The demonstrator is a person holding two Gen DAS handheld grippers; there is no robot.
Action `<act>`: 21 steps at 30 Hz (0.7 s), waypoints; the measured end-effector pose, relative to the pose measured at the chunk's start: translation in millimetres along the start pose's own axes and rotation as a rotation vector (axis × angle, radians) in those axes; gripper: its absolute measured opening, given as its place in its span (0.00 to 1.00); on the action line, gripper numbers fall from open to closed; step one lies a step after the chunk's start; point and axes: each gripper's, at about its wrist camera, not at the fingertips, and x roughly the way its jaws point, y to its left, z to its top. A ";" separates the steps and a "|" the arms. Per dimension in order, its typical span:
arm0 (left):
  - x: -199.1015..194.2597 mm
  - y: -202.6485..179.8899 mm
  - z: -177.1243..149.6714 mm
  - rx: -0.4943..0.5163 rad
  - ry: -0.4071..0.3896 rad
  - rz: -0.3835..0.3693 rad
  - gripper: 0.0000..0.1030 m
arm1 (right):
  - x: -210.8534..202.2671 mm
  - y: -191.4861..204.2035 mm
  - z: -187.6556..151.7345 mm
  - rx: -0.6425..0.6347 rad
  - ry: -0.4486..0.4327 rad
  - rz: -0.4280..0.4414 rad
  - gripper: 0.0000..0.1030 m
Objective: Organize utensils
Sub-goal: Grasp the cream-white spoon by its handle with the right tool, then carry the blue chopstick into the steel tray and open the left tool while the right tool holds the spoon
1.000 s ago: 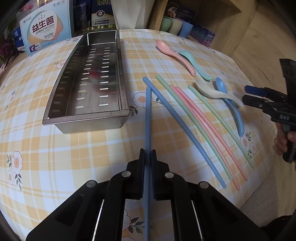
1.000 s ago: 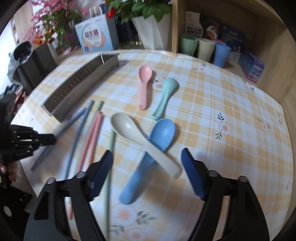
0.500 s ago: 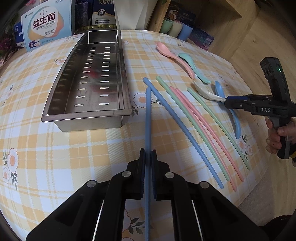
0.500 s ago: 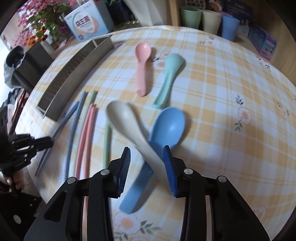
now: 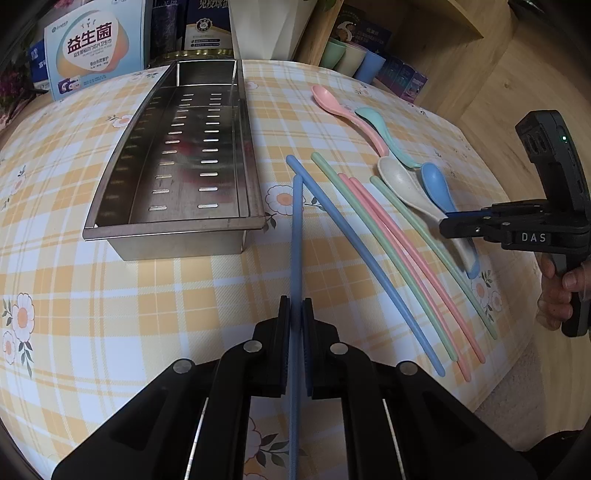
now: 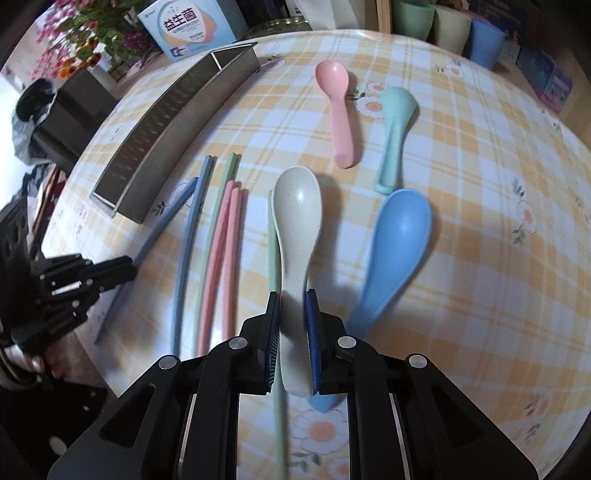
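Observation:
My left gripper (image 5: 295, 306) is shut on a blue chopstick (image 5: 296, 240) whose far end points at the steel slotted tray (image 5: 173, 229). In the right wrist view, my right gripper (image 6: 293, 295) is closing its jaws on the handle of the beige spoon (image 6: 297, 214), and the pads touch both of its sides. This spoon lies across a blue spoon (image 6: 399, 236). Beside them lie a second blue chopstick (image 5: 369, 269), two pink chopsticks (image 6: 221, 258) and two green ones (image 6: 221, 199). A pink spoon (image 6: 338, 107) and a teal spoon (image 6: 393, 136) rest farther back.
Three cups (image 6: 447, 26) stand at the table's back edge next to small boxes (image 6: 546, 81). A printed box (image 5: 94, 48) stands behind the tray. The table's edge (image 5: 517, 332) drops to a wooden floor on the right. A person's hand (image 5: 557, 291) holds the right gripper's handle.
My right gripper came down over the beige spoon and its jaws went from wide apart to closed around the handle. The left gripper kept still with its chopstick.

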 end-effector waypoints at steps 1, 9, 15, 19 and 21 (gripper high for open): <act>-0.1 0.4 -0.2 -0.002 0.000 -0.002 0.07 | 2.6 1.4 0.3 0.016 0.001 0.006 0.13; -0.2 0.3 -0.4 0.000 -0.001 0.002 0.07 | 11.5 -0.1 -2.7 0.128 -0.047 0.068 0.12; 0.5 -2.3 0.0 0.007 0.000 0.014 0.07 | 21.3 -1.8 -7.4 0.236 -0.113 0.125 0.07; 0.8 -2.9 -0.5 0.014 -0.002 0.017 0.07 | 17.9 -8.4 -16.9 0.327 -0.191 0.140 0.06; 1.0 -3.2 -0.4 0.015 -0.002 0.019 0.06 | 14.2 -6.4 -23.2 0.349 -0.231 0.115 0.06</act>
